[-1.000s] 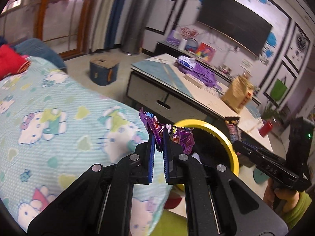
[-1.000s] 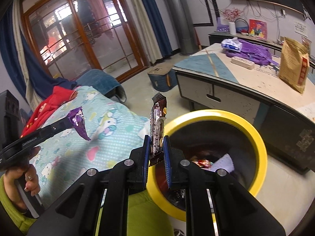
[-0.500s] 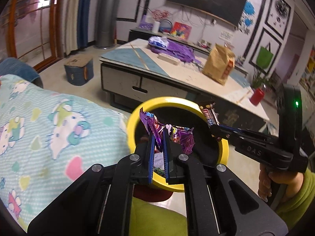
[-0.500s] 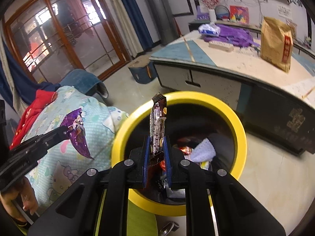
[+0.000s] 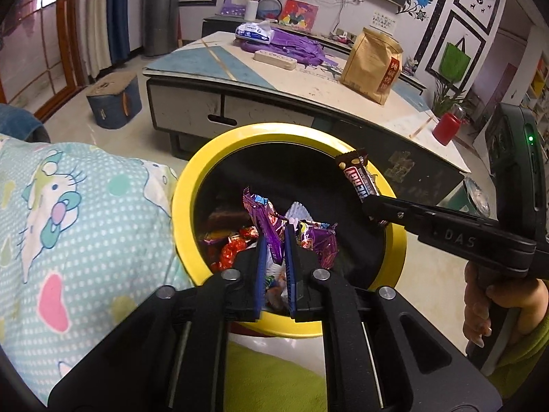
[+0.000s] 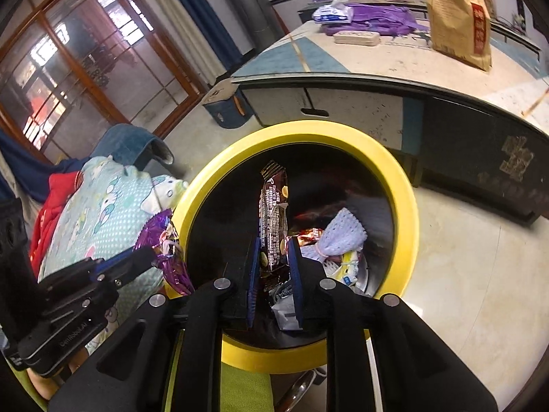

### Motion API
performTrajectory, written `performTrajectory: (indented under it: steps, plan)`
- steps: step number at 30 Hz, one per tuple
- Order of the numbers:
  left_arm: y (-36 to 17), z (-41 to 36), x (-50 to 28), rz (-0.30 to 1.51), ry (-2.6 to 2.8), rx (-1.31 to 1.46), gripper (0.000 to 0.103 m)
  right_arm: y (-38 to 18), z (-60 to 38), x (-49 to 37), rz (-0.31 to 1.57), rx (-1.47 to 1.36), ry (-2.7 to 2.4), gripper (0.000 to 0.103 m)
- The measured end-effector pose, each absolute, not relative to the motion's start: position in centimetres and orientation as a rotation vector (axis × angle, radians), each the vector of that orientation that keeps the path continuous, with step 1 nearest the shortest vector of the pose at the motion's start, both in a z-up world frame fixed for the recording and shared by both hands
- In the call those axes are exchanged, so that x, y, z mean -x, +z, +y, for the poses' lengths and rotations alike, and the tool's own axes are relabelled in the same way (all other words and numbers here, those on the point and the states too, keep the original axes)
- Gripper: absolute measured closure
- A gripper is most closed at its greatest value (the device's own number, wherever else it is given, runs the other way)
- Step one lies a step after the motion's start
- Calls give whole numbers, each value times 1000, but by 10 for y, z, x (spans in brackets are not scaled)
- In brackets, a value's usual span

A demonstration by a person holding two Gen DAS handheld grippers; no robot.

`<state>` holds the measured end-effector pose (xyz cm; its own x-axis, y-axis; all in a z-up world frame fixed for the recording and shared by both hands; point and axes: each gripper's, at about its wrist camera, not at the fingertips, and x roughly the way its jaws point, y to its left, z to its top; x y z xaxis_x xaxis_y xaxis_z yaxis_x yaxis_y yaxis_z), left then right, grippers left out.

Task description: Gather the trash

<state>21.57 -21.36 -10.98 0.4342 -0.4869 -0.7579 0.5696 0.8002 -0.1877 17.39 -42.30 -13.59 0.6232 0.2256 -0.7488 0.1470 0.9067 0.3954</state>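
Now right gripper (image 6: 274, 240) opening, brown wrapper (image 6: 273, 219) between

the bin (image 5: 394, 250) stands on the floor between the blanket (image 5: 85, 226) at left and the table (image 5: 308, 79) behind.

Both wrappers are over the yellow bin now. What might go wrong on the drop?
1. The right gripper is opening, but the brown candy bar wrapper stands tall between its fingers and may cling to a pad rather than fall.
2. The purple wrapper in the left gripper sits near the yellow bin rim beside the blue patterned blanket; released there, it might land on the fabric.
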Motion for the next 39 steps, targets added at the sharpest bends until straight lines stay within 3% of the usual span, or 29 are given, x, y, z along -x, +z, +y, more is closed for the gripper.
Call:
performTrajectory:
  steps: [2, 4, 6, 7, 9, 12, 14, 23, 30, 39]
  plan:
    - [-111, -215, -217, 906, -659, -108, 93, -137, -428, -173, 899, -468, 31, 74]
    - [-111, -215, -217, 910, -666, -106, 80, -136, -433, -172, 891, -476, 20, 66]
    - [-110, -214, -216, 908, -655, -106, 56, -135, -436, -171, 882, -481, 11, 60]
    - [-110, -213, -216, 910, -652, -101, 53, -134, -437, -170, 874, -485, 5, 56]
    - [-108, -212, -216, 910, -646, -91, 33, -132, -437, -168, 863, -480, -4, 50]
    - [-103, -205, -216, 902, -623, -65, 12, -125, -433, -167, 843, -454, -3, 35]
    - [-100, -200, -216, 898, -611, -56, 11, -120, -429, -166, 828, -430, 9, 22]
    - [-77, -154, -210, 874, -473, 1, 11, -90, -400, -155, 781, -323, 11, 6]
    - [-50, -98, -194, 805, -346, 62, 11, -70, -356, -139, 781, -290, 35, 6]
    - [-23, -45, -152, 691, -244, 68, 11, -37, -286, -93, 567, -135, 117, 6]
